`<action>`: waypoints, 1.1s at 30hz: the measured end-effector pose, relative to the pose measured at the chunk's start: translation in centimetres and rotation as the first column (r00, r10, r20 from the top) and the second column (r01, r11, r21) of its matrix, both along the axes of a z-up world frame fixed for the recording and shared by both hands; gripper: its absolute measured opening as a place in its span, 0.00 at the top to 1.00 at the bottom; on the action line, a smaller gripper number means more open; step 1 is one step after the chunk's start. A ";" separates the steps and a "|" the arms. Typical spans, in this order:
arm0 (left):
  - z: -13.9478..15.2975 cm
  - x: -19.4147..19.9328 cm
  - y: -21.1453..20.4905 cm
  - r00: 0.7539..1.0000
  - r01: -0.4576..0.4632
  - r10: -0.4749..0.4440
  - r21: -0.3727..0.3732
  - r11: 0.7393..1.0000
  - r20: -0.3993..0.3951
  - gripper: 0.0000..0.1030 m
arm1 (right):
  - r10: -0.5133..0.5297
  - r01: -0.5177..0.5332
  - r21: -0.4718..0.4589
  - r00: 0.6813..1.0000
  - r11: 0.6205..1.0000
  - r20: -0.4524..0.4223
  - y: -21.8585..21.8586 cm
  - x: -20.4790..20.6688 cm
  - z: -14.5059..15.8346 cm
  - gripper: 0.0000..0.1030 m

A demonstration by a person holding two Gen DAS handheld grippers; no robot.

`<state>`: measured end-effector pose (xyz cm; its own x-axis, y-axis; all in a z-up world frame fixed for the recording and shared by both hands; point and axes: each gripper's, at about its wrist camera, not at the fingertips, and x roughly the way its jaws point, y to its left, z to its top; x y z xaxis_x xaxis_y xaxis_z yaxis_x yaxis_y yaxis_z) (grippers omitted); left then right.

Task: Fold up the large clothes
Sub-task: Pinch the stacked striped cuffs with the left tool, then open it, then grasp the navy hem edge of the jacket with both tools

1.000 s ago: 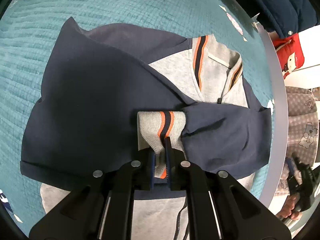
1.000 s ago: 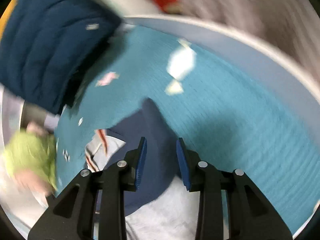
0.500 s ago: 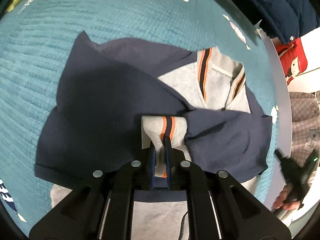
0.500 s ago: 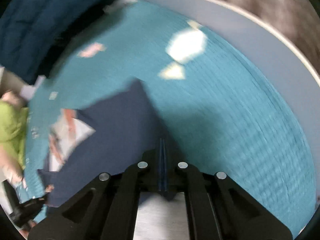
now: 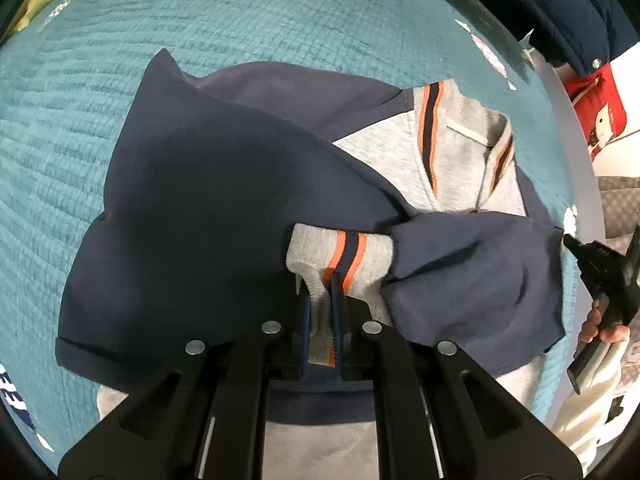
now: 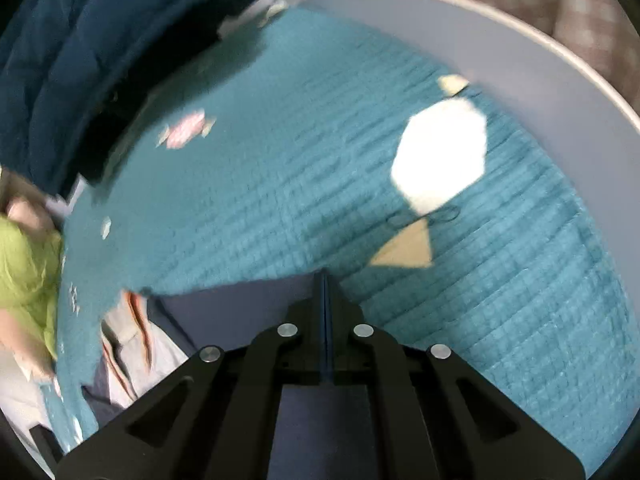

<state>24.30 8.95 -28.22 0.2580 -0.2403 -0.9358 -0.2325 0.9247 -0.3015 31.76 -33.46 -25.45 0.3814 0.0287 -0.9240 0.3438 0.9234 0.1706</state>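
A navy and grey jacket point(image 5: 208, 208) with orange-and-navy striped trim lies on the teal bedspread point(image 5: 120, 40), both sleeves folded across its front. My left gripper point(image 5: 322, 300) is shut on the grey striped sleeve cuff point(image 5: 340, 252). My right gripper point(image 6: 325, 280) is shut, its tips at the navy corner of the jacket point(image 6: 248, 300); whether fabric is pinched between them cannot be told. The right gripper also shows in the left wrist view point(image 5: 600, 264), at the bed's right edge.
A dark blue puffer coat point(image 6: 80, 60) lies at the far end of the bed. A grey bed rim point(image 6: 500, 60) curves along the right. A red cushion point(image 5: 596, 108) sits beyond it. Green fabric point(image 6: 20, 272) lies at the left.
My right gripper went from open to shut and moved down to the jacket's navy corner. My left gripper kept hold of the cuff and rose slightly.
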 end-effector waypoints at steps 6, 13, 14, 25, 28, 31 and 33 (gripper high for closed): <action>0.3 0.0 -0.4 0.999 0.030 -0.030 0.056 0.998 0.010 0.89 | -0.007 0.004 0.061 0.999 0.998 0.043 0.1 -4.1 3.7 1.00; -0.2 -0.6 -0.3 0.998 0.037 -0.040 0.080 0.996 0.039 0.84 | 0.007 -0.009 -0.028 0.996 1.000 -0.087 3.6 -11.2 0.6 1.00; -0.4 -0.6 -0.1 0.998 0.034 -0.037 0.068 0.997 0.042 0.84 | -0.014 0.014 -0.009 0.999 1.000 -0.049 3.4 -11.8 0.8 1.00; 0.1 -1.5 0.0 0.997 0.056 -0.060 0.086 0.995 0.044 0.76 | -0.003 0.005 0.025 0.997 1.000 -0.076 4.3 -13.4 2.4 1.00; 0.9 -2.3 0.6 0.998 0.057 -0.060 0.107 0.993 0.024 0.63 | -0.007 0.011 0.045 0.997 0.999 -0.078 4.4 -13.5 3.5 0.98; 2.5 -3.4 1.6 0.997 0.069 -0.072 0.099 0.993 0.023 0.50 | -0.002 0.003 0.078 1.000 0.997 -0.010 3.8 -14.2 5.9 0.92; 4.1 -4.0 2.6 0.995 0.068 -0.075 0.119 0.991 0.060 0.45 | -0.007 0.005 0.106 1.000 0.994 0.022 3.7 -14.2 7.6 0.59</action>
